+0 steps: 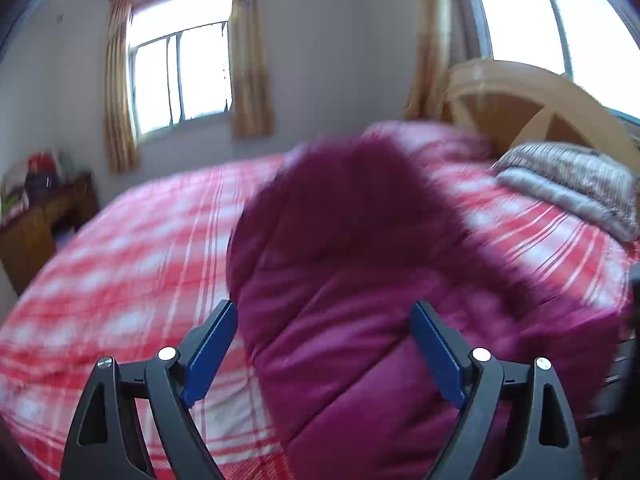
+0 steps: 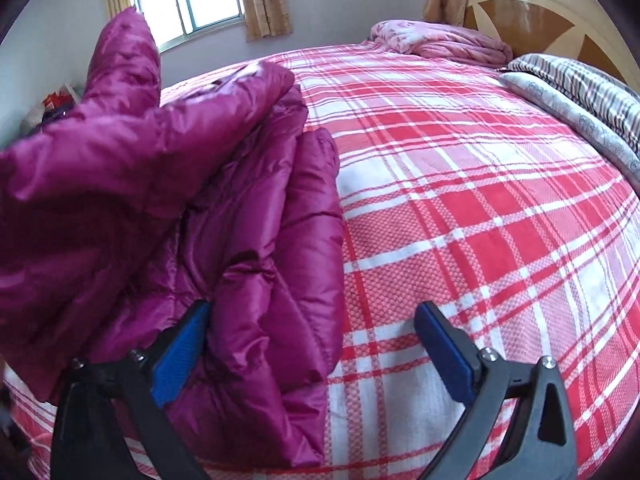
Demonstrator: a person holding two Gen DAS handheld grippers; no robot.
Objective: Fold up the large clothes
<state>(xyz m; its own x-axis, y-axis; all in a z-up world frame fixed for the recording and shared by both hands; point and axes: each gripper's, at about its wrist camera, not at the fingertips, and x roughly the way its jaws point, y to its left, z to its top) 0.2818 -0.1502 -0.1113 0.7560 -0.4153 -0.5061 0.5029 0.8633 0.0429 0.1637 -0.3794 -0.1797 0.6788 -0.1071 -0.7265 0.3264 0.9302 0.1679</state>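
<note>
A magenta puffer jacket (image 1: pixel 360 280) lies bunched on the red-and-white plaid bed (image 1: pixel 140 248). The left wrist view is blurred by motion. My left gripper (image 1: pixel 324 320) is open and empty, its blue pads wide apart just above the jacket's near part. In the right wrist view the jacket (image 2: pixel 180 200) is piled at the left, one part raised high towards the window. My right gripper (image 2: pixel 312 316) is open, its left pad (image 2: pixel 180 356) against the jacket's near edge, its right pad over the bare bedsheet (image 2: pixel 480 200).
A folded pink blanket (image 2: pixel 440 44) and a striped grey quilt (image 2: pixel 580 96) lie by the wooden headboard (image 2: pixel 540 8). A wooden side table (image 1: pixel 40 220) with clutter stands at the far left by the wall. Curtained windows are behind the bed.
</note>
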